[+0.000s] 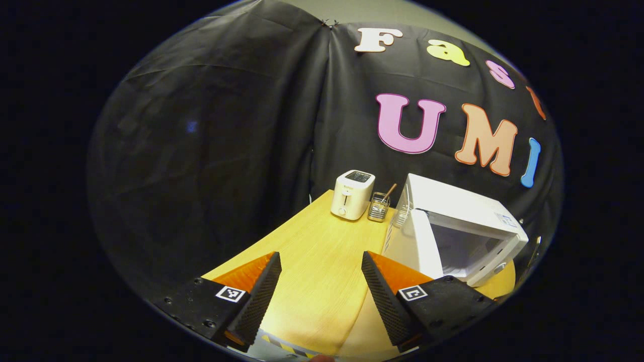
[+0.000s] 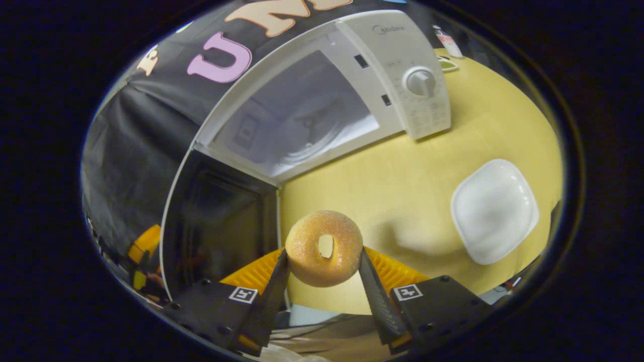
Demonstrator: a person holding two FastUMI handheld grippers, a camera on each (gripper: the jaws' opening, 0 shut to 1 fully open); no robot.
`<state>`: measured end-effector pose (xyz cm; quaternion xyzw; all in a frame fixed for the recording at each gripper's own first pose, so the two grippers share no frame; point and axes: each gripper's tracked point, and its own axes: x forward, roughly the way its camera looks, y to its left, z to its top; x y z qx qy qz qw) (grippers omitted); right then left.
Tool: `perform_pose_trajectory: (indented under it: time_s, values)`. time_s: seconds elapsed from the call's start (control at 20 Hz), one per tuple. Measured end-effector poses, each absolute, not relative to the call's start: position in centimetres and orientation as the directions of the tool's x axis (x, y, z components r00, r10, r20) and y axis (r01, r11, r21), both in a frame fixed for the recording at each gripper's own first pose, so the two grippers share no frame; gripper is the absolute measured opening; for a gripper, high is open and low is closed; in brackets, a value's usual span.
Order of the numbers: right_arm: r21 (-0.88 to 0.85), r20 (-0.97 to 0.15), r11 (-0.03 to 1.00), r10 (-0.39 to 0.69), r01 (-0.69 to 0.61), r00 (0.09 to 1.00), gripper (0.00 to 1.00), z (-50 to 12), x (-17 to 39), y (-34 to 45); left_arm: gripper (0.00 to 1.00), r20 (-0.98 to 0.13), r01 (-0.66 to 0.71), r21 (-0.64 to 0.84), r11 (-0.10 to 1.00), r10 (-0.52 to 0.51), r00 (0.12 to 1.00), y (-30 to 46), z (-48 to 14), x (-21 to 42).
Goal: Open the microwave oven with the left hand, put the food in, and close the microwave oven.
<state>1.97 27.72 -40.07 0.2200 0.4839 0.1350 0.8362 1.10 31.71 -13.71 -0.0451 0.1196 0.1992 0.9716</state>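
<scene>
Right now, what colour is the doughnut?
Golden tan, sugar-dusted doughnut; best in the right gripper view.

I see microwave [image 2: 322,100] cavity unobstructed, door [image 2: 216,221] swung wide at left; bare table [image 2: 402,176] ahead, plate [image 2: 494,211] off right.

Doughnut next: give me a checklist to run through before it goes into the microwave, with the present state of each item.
1. Microwave door open: ok, it is swung wide to the left in the right gripper view.
2. Doughnut gripped: ok, both fingers of the right gripper press on its sides.
3. Cavity free for the food: ok, just the bare turntable shows inside.
4. Path from doughnut to opening: ok, bare table lies between; the white plate sits off to the right.
5. Left gripper out of the way: ok, open, holding nothing, back from the microwave.
6. Firmness of the grip: cannot tell.
</scene>
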Motion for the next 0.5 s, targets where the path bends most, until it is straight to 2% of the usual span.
perform_pose_trajectory:
  time_s: [0.25, 0.3, 0.35, 0.5]
  values:
    - [0.639, -0.617, 0.767, 0.46, 0.065, 0.638, 0.82, -39.2, 7.3, 32.7, 0.95, -0.277, -0.375, -0.056, 0.926, 0.346, 0.896, 31.9, -14.4, 1.5]
    - [0.661, -0.599, 0.746, 0.459, 0.081, 0.656, 0.76, -39.3, 8.3, 33.5, 0.95, -0.282, -0.377, -0.06, 0.924, 0.347, 0.894, 32.2, -14.6, 1.5]
    - [0.672, -0.595, 0.734, 0.456, 0.099, 0.662, 0.82, -39.7, 9.1, 34.1, 0.95, -0.289, -0.378, -0.063, 0.924, 0.345, 0.893, 32.3, -14.7, 1.6]
    - [0.659, -0.567, 0.744, 0.399, 0.106, 0.721, 0.83, -40.3, 12.3, 34.4, 0.95, -0.315, -0.372, -0.054, 0.927, 0.338, 0.887, 32.9, -15.4, 1.9]
